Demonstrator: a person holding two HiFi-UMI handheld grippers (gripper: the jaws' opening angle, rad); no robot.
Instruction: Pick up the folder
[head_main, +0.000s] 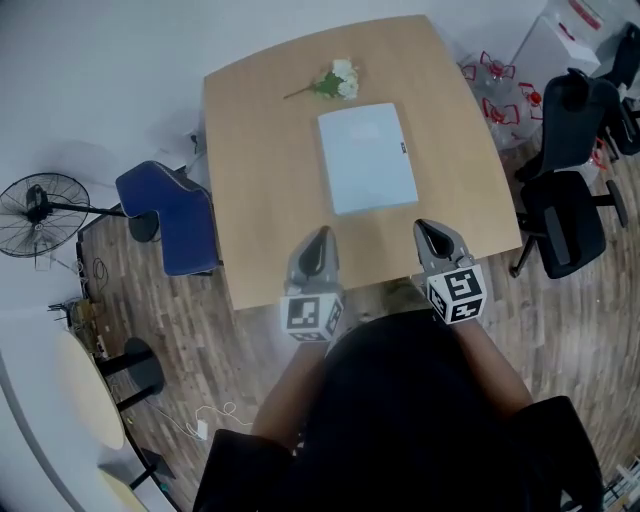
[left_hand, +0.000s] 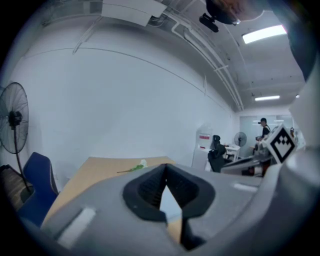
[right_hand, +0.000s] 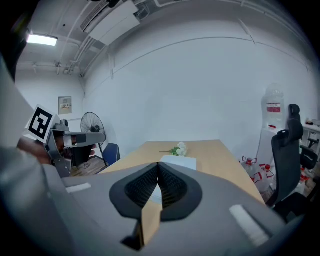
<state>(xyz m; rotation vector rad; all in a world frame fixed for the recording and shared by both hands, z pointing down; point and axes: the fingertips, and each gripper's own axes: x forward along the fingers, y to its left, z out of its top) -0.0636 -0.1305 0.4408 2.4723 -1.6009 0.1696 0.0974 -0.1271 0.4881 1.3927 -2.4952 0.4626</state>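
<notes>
A pale blue folder (head_main: 367, 157) lies flat on the middle of the wooden table (head_main: 260, 150), its short edge toward me. The folder (right_hand: 181, 162) also shows in the right gripper view ahead of the jaws. My left gripper (head_main: 321, 232) hovers over the table's near edge, a little left of the folder's near corner, jaws shut and empty. My right gripper (head_main: 421, 226) is level with it, just past the folder's near right corner, also shut and empty. Neither touches the folder. In the left gripper view the left gripper (left_hand: 165, 167) points across the table.
A sprig of white flowers (head_main: 333, 82) lies beyond the folder. A blue chair (head_main: 172, 215) stands left of the table, a black office chair (head_main: 570, 165) and water bottles (head_main: 497, 88) at the right. A floor fan (head_main: 38, 212) stands far left.
</notes>
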